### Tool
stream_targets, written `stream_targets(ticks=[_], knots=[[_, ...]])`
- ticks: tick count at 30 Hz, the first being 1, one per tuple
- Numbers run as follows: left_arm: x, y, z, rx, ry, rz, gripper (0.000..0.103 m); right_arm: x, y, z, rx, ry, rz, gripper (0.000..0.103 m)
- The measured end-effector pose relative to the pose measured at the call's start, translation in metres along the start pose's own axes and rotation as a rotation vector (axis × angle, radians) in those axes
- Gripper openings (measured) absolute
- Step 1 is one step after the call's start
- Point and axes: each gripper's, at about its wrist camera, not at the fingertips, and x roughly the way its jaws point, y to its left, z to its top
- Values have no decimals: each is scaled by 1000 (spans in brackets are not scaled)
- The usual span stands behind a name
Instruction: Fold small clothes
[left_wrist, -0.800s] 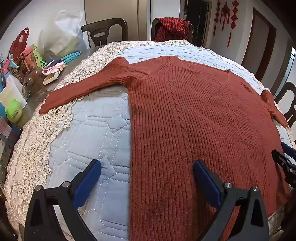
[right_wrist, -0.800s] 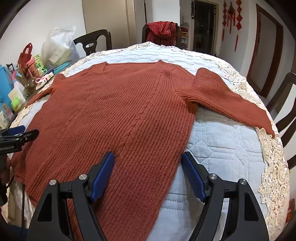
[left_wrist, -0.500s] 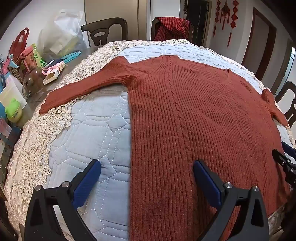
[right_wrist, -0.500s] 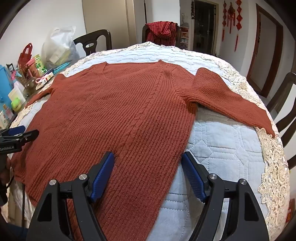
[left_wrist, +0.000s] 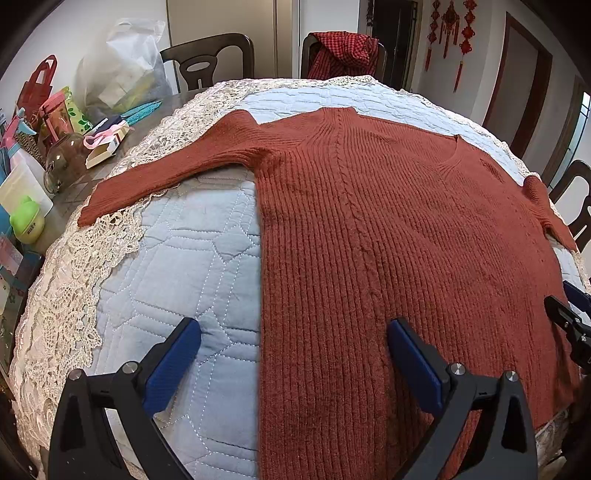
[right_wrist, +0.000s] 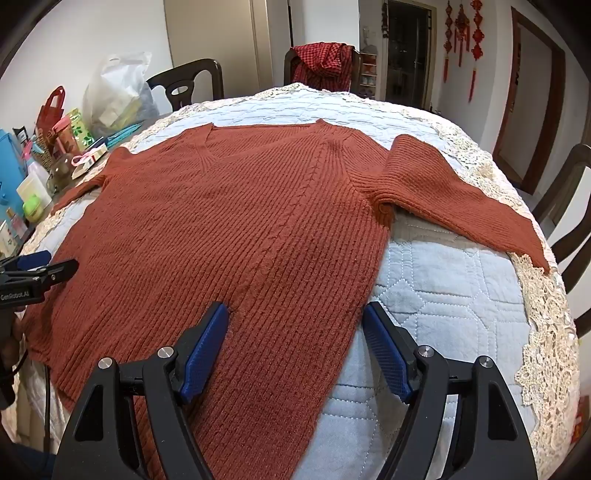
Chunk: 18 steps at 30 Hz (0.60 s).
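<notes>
Nothing has moved since the earlier frames: both tools hover where they were and the knit lies as before. The rust-red sweater (left_wrist: 388, 229) is spread flat, neckline at the far side, on a pale blue quilted cover (left_wrist: 177, 266) with a lace edge, draped over the counter (left_wrist: 74, 192). The left hand-held gripper (left_wrist: 293, 350) hangs over the sweater's near left edge with its blue pads (left_wrist: 173, 362) spread wide and nothing between them; one pad is above the quilt, the other above the knit. The right hand-held gripper (right_wrist: 297, 339) is likewise wide open and empty above the near right edge.

From the left wrist view the right sleeve is mostly cut off at the frame's rim, and the near hem disappears behind the gripper bodies. From the right wrist view the left sleeve's end is hard to make out beside the clutter (right_wrist: 48, 155) of bottles and bags at the far left, and the other gripper shows only as a black tip at the left edge. Whether the pads touch the fabric cannot be told. A checked red garment (right_wrist: 321, 62) hangs over a far chair
</notes>
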Motion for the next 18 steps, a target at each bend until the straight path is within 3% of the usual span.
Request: stream_targets(ticks=[18], knots=[[-1, 4, -1, -6, 3, 4, 103, 1, 0, -1, 1, -1, 1, 75]])
